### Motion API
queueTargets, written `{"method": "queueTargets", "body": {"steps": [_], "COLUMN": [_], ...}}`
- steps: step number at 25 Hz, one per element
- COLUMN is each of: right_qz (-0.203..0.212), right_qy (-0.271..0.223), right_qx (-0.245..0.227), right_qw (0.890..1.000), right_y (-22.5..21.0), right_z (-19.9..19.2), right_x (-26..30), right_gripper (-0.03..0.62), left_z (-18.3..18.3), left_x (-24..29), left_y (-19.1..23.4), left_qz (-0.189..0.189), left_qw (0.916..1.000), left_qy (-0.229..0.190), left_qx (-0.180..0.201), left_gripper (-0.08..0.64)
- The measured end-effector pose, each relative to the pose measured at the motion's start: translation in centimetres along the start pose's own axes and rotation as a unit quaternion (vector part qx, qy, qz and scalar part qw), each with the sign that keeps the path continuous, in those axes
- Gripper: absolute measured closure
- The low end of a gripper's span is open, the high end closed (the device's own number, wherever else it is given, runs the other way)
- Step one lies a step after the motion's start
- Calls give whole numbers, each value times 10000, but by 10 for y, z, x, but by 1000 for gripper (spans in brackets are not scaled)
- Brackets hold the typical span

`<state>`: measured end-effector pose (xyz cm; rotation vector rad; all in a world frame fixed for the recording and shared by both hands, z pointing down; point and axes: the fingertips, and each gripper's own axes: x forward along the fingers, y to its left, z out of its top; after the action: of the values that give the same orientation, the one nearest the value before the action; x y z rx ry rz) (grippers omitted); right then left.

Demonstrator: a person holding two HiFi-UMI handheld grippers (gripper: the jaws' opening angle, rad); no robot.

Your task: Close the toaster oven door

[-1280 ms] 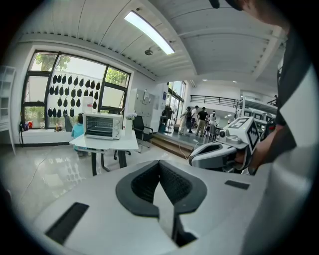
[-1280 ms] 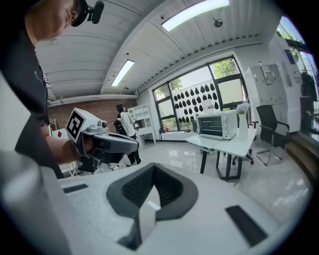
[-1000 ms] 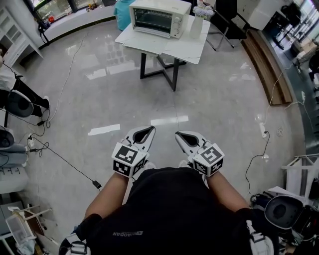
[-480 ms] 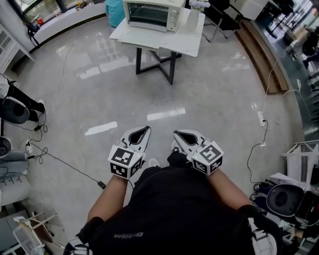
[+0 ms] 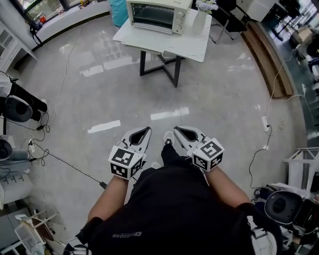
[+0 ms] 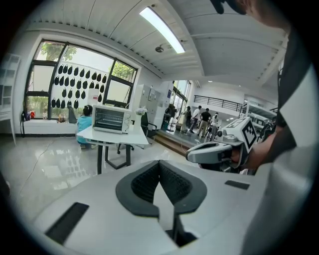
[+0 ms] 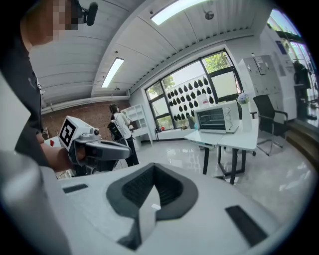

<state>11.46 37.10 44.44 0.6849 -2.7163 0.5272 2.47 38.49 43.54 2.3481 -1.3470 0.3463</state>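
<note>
The white toaster oven [image 5: 158,15] stands on a white table [image 5: 184,47] far ahead, its dark glass front facing me. From here I cannot tell how its door stands. It also shows small in the left gripper view, toaster oven [image 6: 111,118], and in the right gripper view, toaster oven [image 7: 217,117]. My left gripper [image 5: 143,132] and right gripper [image 5: 181,132] are held side by side close to the person's body, well short of the table. Both are shut with nothing between the pads. Each gripper view shows the other one alongside: right gripper [image 6: 219,152], left gripper [image 7: 99,148].
A white vase of flowers [image 5: 202,20] stands beside the oven. Cables cross the grey floor at the left [image 5: 60,154], and a power strip [image 5: 265,123] lies at the right. A wooden platform [image 5: 264,55] runs along the right. A person in teal [image 5: 118,10] sits behind the table.
The person is stepping; a leg and shoe now show between the two grippers. The table and oven shift a little in the head view. Both grippers stay shut and level.
</note>
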Motion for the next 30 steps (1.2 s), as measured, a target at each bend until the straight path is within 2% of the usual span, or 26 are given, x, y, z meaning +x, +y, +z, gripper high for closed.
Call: {"method": "queueTargets", "body": {"steps": [8,12,24,30], "right_qz": [66,174,335,402], "right_qy": [-224,-295,-244,-174], "right_qx": [-297,-283,-256,-94], "right_qw": [9993,9990,9988,9990], "right_y": [-70,-105,-199,-222], "right_z": [61,88,125,121], "right_x": [40,55,85,95], "right_gripper": [591,591,591,591], "left_z": [70,99,145,141], "left_x": [60,92,185,204], "left_y": [45,62,97,108], "left_qz": [173,223,338,426], "left_qw": [9994,9993,9992,9990], "left_qy": [-131,-176,-114,78], "left_qx": [255,243,163,94], "left_gripper": [555,555,555,555]}}
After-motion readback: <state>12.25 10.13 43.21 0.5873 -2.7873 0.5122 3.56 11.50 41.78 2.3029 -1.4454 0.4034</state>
